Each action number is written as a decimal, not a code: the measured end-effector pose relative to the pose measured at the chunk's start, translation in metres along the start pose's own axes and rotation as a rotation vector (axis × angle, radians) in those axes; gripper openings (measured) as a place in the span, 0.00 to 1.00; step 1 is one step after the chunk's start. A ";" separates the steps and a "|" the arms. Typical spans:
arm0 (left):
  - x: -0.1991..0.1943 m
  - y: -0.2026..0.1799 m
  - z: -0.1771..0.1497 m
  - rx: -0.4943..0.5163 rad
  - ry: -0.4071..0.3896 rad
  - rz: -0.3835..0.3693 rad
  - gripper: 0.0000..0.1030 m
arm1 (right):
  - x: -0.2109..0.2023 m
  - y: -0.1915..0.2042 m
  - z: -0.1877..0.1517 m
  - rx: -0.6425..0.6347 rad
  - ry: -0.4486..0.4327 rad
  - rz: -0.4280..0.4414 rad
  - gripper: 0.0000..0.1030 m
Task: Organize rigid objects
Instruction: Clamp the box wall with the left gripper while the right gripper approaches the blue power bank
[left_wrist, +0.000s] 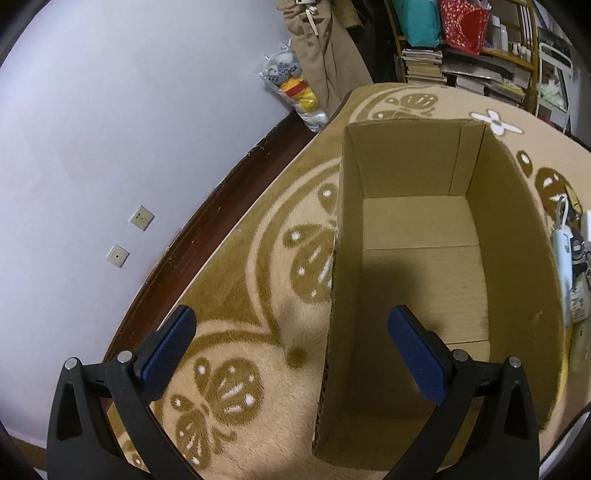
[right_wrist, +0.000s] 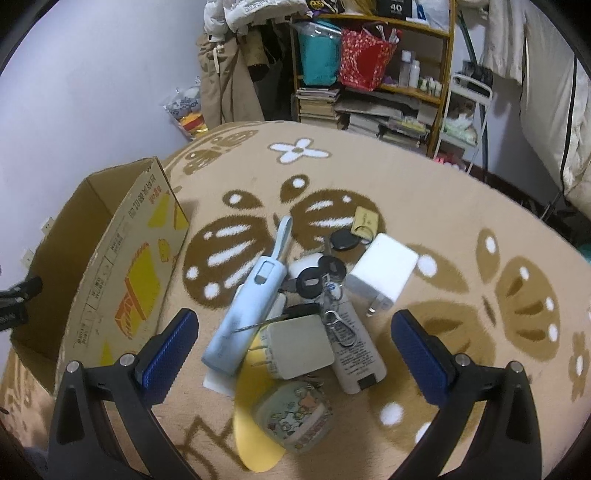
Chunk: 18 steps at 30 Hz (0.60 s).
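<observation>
Brown corrugated cardboard box (left_wrist: 424, 258) stands open and bare inside on the tan patterned blanket (left_wrist: 258, 332). The left gripper (left_wrist: 291, 343) hangs over its near wall, fingers spread wide, holding nothing. The right gripper (right_wrist: 293, 347) — equally wide apart — hovers over a pile just beside the box: a pale blue oblong case (right_wrist: 247, 314), white square chargers (right_wrist: 382, 277), black-headed keys (right_wrist: 317, 278).

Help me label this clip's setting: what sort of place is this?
Most likely a lived-in bedroom or spare room at home. A plush butterfly-patterned blanket covers the work surface, a wooden shelf is crammed with stacked books and bags, and a coat hangs against the wall.
</observation>
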<state>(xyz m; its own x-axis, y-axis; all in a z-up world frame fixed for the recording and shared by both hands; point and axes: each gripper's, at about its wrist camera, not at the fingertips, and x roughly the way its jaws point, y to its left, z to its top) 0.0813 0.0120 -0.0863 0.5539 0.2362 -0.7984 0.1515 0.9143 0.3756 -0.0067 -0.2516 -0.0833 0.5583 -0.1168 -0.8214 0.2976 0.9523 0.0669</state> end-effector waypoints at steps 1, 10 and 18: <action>0.003 -0.001 0.001 0.003 0.004 0.003 1.00 | 0.000 0.000 0.000 0.002 -0.003 0.005 1.00; 0.021 0.004 0.001 -0.041 0.065 -0.028 1.00 | 0.002 0.005 0.006 0.032 0.010 0.058 1.00; 0.026 0.002 -0.001 -0.052 0.089 -0.043 0.94 | 0.020 0.023 0.008 -0.015 0.056 0.080 0.97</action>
<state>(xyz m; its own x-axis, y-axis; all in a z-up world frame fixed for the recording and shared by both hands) 0.0955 0.0206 -0.1063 0.4727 0.2230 -0.8526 0.1296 0.9394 0.3175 0.0171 -0.2342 -0.0933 0.5360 -0.0243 -0.8439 0.2415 0.9622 0.1257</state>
